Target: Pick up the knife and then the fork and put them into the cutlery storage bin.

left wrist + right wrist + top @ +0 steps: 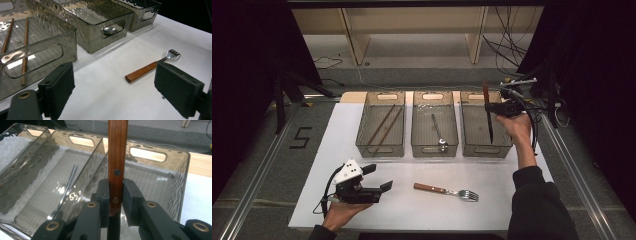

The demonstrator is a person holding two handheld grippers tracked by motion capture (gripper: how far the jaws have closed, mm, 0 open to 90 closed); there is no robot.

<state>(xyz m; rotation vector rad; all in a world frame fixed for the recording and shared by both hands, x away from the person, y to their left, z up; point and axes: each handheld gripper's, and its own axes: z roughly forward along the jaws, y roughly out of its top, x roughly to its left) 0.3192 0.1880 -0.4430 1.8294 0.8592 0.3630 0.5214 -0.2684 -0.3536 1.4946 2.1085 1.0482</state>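
- right gripper point(115, 202): fingers point(131, 195) clamped on the wooden handle of a knife point(117, 157), held upright, blade down inside the right-hand bin point(472, 107).
- left gripper point(122, 92): fingers wide, nothing between them, low over the worktop point(492, 175).
- fork point(447, 191): flat on the worktop, near the left gripper.

chopsticks point(382, 126), spoon point(438, 131), fork point(447, 190)

Seen from above the person's side, the high view looks down across the white table point(362, 210). The left gripper view sits low, close to the tabletop. The right gripper view hangs over the bins; all three views share the middle bin point(434, 125).
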